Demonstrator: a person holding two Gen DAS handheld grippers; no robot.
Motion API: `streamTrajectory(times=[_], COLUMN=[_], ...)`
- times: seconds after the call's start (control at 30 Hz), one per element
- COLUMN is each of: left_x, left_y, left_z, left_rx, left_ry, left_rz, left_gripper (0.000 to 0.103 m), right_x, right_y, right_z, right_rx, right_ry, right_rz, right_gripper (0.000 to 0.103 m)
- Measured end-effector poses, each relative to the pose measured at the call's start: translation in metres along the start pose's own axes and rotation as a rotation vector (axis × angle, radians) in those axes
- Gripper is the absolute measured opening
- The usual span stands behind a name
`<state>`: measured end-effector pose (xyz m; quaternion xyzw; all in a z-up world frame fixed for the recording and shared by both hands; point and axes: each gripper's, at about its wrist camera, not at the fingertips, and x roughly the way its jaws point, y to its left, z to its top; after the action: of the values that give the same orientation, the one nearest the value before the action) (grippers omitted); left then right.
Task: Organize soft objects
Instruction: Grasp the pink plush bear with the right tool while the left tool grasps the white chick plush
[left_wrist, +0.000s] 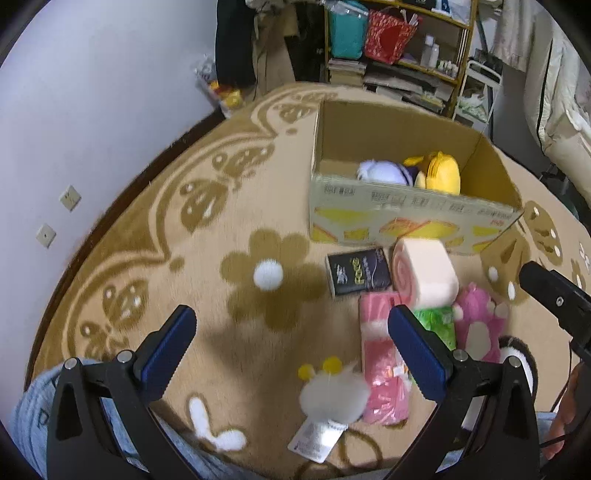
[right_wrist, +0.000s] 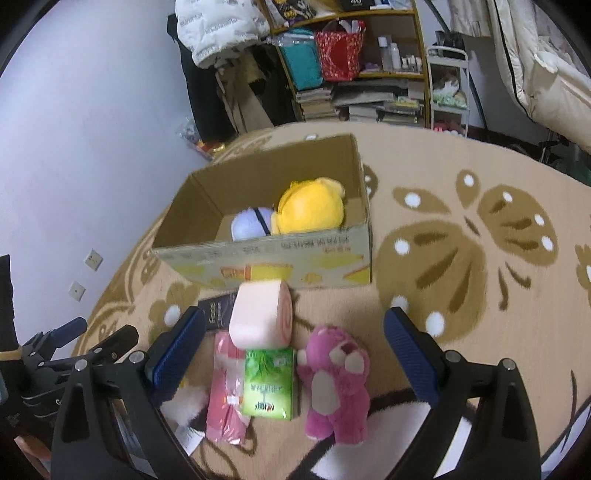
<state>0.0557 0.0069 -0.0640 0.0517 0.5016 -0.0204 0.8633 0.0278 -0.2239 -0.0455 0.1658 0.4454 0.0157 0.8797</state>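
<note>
An open cardboard box on the rug holds a yellow plush and a pale purple plush. In front of it lie a pink roll-cake cushion, a pink bear plush, a pink packet, a green tissue pack and a white fluffy toy. My left gripper is open and empty above the rug. My right gripper is open and empty above the bear.
A black box lies beside the cushion. The beige rug has brown flower patterns. A shelf with bags and books stands behind. A wall is at the left.
</note>
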Motion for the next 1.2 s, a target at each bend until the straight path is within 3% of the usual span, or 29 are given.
streamTrajectory(times=[0.07, 0.6, 0.97, 1.07, 1.2], left_x=[0.003, 0.048, 0.07, 0.077, 0.086], left_y=[0.0, -0.01, -0.01, -0.014, -0.02], left_z=[-0.004, -0.04, -0.053, -0.058, -0.063], left_rx=[0.007, 0.026, 0.014, 0.036, 0.045], left_ry=[0.013, 0.231, 0.352, 0.388, 0.419], left_rz=[0.008, 0.008, -0.013, -0.01, -0.036], left_gripper=[0.103, 0.102, 0.1, 0.086, 0.057], right_x=[0.004, 0.055, 0.062, 0.065, 0.074], right_y=[0.0, -0.002, -0.009, -0.012, -0.016], right_z=[-0.003, -0.023, -0.025, -0.028, -0.033], right_rx=[0.012, 0.007, 0.004, 0.0, 0.0], right_ry=[0.024, 0.198, 0.229, 0.253, 0.304], right_rz=[0.02, -0.067, -0.173, -0.194, -0.22], right_gripper=[0.097, 0.083, 0.08, 0.08, 0.08])
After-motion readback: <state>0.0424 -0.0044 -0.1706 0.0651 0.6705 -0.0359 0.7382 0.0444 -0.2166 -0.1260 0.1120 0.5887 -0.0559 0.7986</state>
